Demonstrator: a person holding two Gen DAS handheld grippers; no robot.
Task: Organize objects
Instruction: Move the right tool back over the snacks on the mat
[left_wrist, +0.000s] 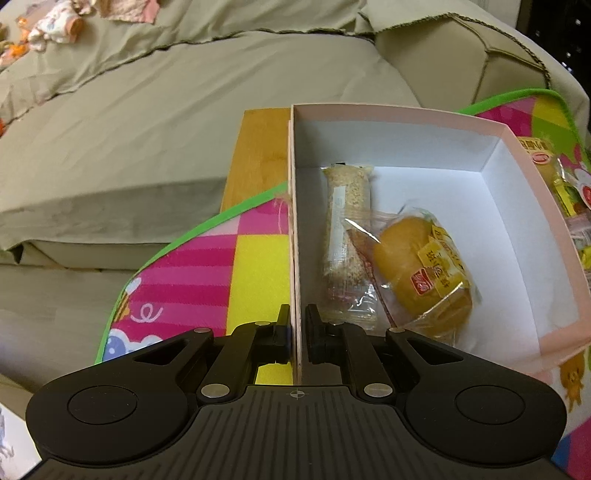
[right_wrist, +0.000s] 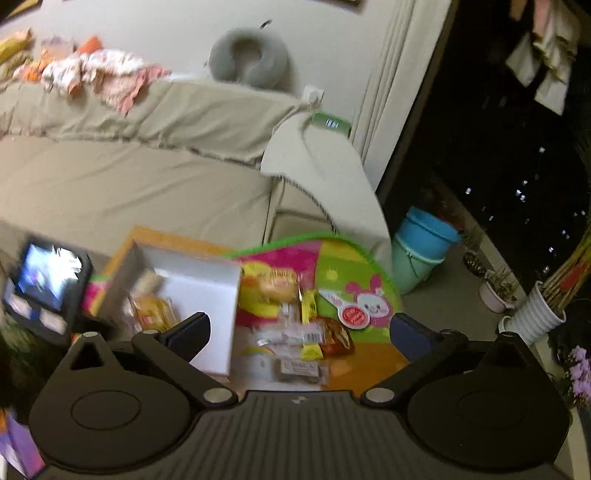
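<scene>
The box (left_wrist: 406, 122) sits on the mat (left_wrist: 207, 258), bun (left_wrist: 417, 266) and bar (left_wrist: 347, 206) inside; my left gripper (left_wrist: 297, 325) clamps its wall; my right gripper (right_wrist: 299, 328) hangs spread, empty, over loose snacks (right_wrist: 306, 332); I'd take one packet at a time.

Warm, dim indoor light on both my cams, colours yellowish. Left wrist view sharp near centre: box (left_wrist: 406, 155) interior bright, soft shadow along its left wall. Right wrist view motion-blurred throughout, snack pile (right_wrist: 299, 325) smeared. Window (right_wrist: 517, 147) black, only pinpoint lights. Heavy fisheye bending at edges, dark corners.
</scene>
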